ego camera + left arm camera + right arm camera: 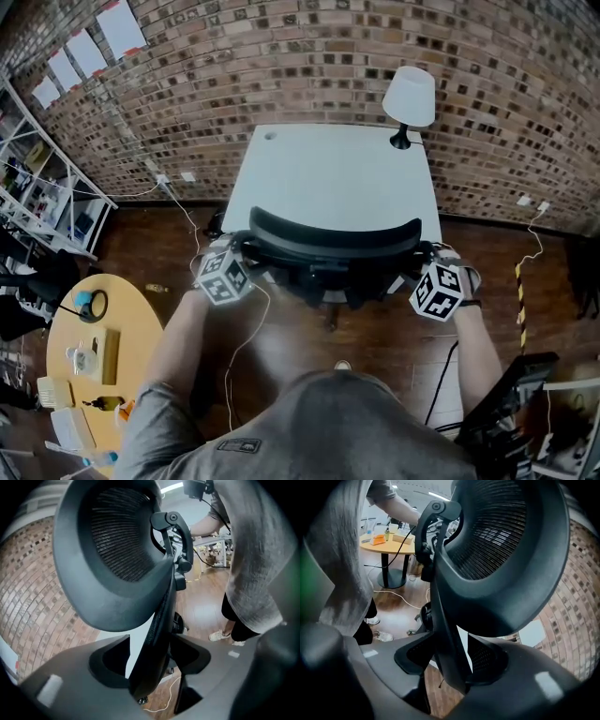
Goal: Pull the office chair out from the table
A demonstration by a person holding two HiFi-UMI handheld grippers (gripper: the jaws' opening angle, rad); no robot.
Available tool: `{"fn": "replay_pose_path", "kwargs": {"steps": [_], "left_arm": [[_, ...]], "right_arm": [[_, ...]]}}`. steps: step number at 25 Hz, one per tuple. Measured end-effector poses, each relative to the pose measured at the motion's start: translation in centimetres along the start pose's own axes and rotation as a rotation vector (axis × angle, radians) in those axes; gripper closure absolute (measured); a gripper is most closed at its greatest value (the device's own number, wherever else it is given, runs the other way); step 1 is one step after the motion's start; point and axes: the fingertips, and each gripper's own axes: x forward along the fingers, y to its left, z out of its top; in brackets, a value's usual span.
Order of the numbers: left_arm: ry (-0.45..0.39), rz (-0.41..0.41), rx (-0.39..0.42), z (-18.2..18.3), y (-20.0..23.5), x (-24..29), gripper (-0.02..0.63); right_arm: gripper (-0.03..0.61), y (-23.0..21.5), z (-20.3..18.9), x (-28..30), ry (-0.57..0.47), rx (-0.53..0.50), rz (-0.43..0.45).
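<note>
A black mesh-backed office chair (pixel 323 246) stands tucked against the near edge of a white table (pixel 333 173). My left gripper (pixel 246 255) is at the left end of the chair's curved back, my right gripper (pixel 419 262) at its right end. In the left gripper view the chair (pixel 117 550) fills the frame. Its back edge runs between the open jaws of the gripper (pixel 150 637), lying against the right jaw, with a gap on the left. In the right gripper view the chair's back edge (pixel 445 620) stands between the gripper's (pixel 451 637) jaws, and a thin gap shows at the right jaw.
A white lamp (pixel 410 98) stands on the table's far right corner, by the brick wall. A round wooden table (pixel 98 352) with small items is at my left, shelving (pixel 37 187) beyond it. Cables (pixel 246 347) trail over the wood floor. Black equipment (pixel 511 412) sits at the lower right.
</note>
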Motion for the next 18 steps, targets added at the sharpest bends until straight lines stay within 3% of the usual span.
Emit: {"fn": "replay_pose_path", "kwargs": {"steps": [4, 18], "left_arm": [[0.064, -0.014, 0.098, -0.4, -0.7, 0.1, 0.396], [0.062, -0.029, 0.116, 0.2, -2.4, -0.7, 0.411]], "right_arm": [[0.371, 0.5, -0.3, -0.1, 0.025, -0.046, 0.001], [0.380, 1.8, -0.8, -1.3, 0.054, -0.045, -0.009]]}}
